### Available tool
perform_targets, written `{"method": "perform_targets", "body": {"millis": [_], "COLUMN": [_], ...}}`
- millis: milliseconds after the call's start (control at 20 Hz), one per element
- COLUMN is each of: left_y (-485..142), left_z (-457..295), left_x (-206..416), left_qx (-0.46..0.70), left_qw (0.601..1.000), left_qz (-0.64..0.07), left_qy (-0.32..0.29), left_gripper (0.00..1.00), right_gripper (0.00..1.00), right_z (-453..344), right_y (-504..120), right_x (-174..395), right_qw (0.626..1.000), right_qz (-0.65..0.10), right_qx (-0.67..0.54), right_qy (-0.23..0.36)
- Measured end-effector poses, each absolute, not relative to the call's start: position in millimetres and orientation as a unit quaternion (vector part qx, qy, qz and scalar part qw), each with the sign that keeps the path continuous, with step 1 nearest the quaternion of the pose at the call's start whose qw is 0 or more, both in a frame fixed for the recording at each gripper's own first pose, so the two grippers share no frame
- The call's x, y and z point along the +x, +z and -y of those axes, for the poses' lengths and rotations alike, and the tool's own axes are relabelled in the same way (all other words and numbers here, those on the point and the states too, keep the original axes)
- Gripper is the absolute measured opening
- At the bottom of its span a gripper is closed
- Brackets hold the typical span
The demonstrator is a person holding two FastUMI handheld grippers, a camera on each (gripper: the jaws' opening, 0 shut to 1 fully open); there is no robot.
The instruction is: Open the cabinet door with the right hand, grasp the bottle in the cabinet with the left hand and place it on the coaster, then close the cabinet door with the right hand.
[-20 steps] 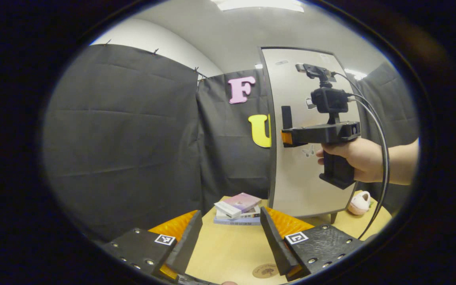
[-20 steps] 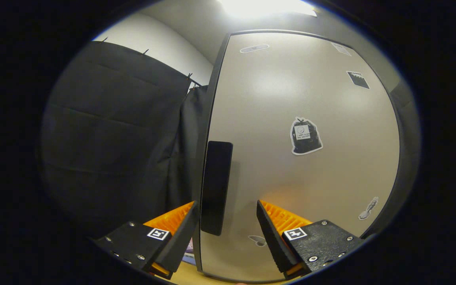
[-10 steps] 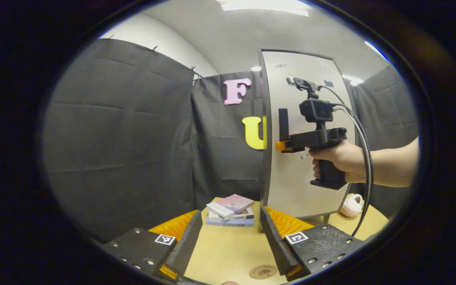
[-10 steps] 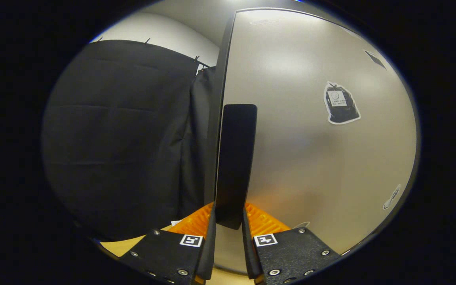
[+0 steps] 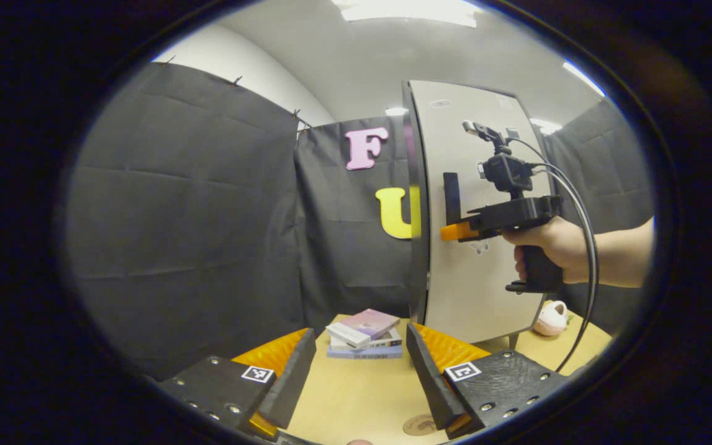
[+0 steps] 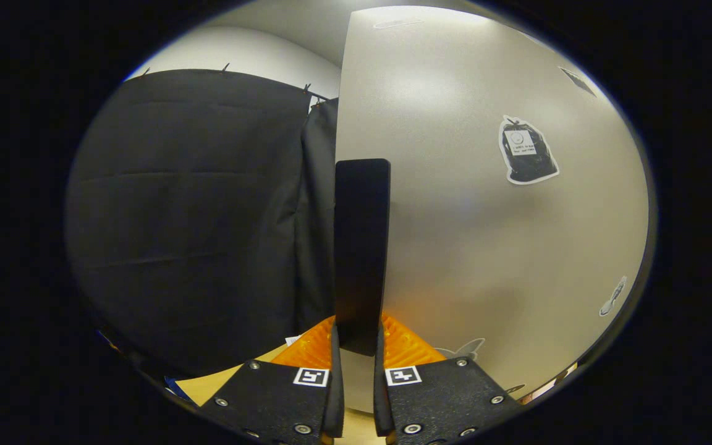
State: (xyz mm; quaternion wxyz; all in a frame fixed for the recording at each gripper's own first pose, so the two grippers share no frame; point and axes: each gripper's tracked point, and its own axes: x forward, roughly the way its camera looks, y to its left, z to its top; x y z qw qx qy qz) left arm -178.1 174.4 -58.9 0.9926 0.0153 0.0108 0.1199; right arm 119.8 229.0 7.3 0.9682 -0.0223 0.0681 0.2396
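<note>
Clamping the door handle (image 6: 361, 247), the right gripper (image 6: 356, 346) presses both fingers against its lower end on the cabinet door (image 6: 486, 247). The left gripper (image 5: 359, 364) hangs spread and empty above the table (image 5: 356, 395), with the coaster (image 5: 419, 424) just below its fingers.

The right gripper (image 6: 356, 337) sits at 6 o'clock in the right gripper view, its two fingers drawn close together and pressing on either side of a tall black handle bar (image 6: 361, 247). In the left gripper view that same gripper (image 5: 455, 232) appears at about 3 o'clock, level and pointing left, held by a hand (image 5: 554, 244) whose bare forearm runs off to the right. The left gripper (image 5: 356, 371) is at 6 o'clock, fingers spread wide with nothing between them.
</note>
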Motion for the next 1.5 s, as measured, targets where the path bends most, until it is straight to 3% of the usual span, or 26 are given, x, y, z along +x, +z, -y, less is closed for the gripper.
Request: {"method": "perform_targets", "body": {"millis": [150, 200, 300, 350, 400, 500, 550, 750, 950, 1250, 1450, 1500], "left_y": [-55.9, -58.5, -66.4, -71.2, -73.2, -64.1, -58.5, -53.9, -54.3, -40.6, -48.4, -49.6], "left_z": [-152.8, -148.3, -138.5, -133.5, -129.1, -121.6, -119.7, -118.8, -106.8, -62.0, -37.4, -29.4], "left_x": [-172.4, -169.6, -163.2, -161.1, -158.2, -154.9, -154.1, -161.0, -175.2, -198.2, -200.9, -202.1], "left_qx": [0.011, 0.011, 0.01, 0.007, 0.005, 0.0, 0.002, 0.011, 0.006, 0.011, 0.007, 0.006], "left_qw": [0.996, 0.997, 0.998, 0.998, 0.998, 0.999, 0.999, 0.998, 0.995, 0.994, 0.994, 0.994], "left_qz": [-0.002, 0.0, -0.004, -0.014, -0.02, -0.014, -0.01, -0.007, -0.026, -0.025, -0.038, -0.04], "left_qy": [0.09, 0.08, 0.065, 0.058, 0.055, 0.045, 0.044, 0.067, 0.097, 0.104, 0.101, 0.098], "left_gripper": [0.84, 0.89, 0.8, 0.8, 0.89, 0.84, 0.89, 0.84, 0.89, 0.84, 0.89, 0.84], "right_gripper": [0.19, 0.19, 0.19, 0.19, 0.17, 0.19, 0.17, 0.19, 0.19, 0.19, 0.19, 0.19], "right_z": [-229.5, -228.5, -225.5, -223.6, -222.7, -220.4, -219.4, -214.9, -207.8, -193.9, -178.7, -175.3], "right_y": [8.9, 7.5, 6.7, 6.5, 5.8, 5.2, 4.8, 4.9, 4.6, 4.4, 3.7, 3.7], "right_x": [114.1, 114.5, 112.7, 112.1, 109.6, 107.2, 106.9, 101.7, 92.0, 79.8, 71.2, 70.1], "right_qw": [0.962, 0.96, 0.957, 0.955, 0.954, 0.951, 0.951, 0.944, 0.933, 0.923, 0.923, 0.925], "right_qz": [-0.062, -0.061, -0.063, -0.065, -0.067, -0.07, -0.07, -0.068, -0.077, -0.084, -0.089, -0.089], "right_qx": [-0.021, -0.021, -0.019, -0.021, -0.02, -0.013, -0.01, 0.001, 0.001, 0.007, 0.013, 0.016], "right_qy": [0.265, 0.273, 0.284, 0.289, 0.293, 0.3, 0.302, 0.321, 0.351, 0.377, 0.374, 0.37]}}
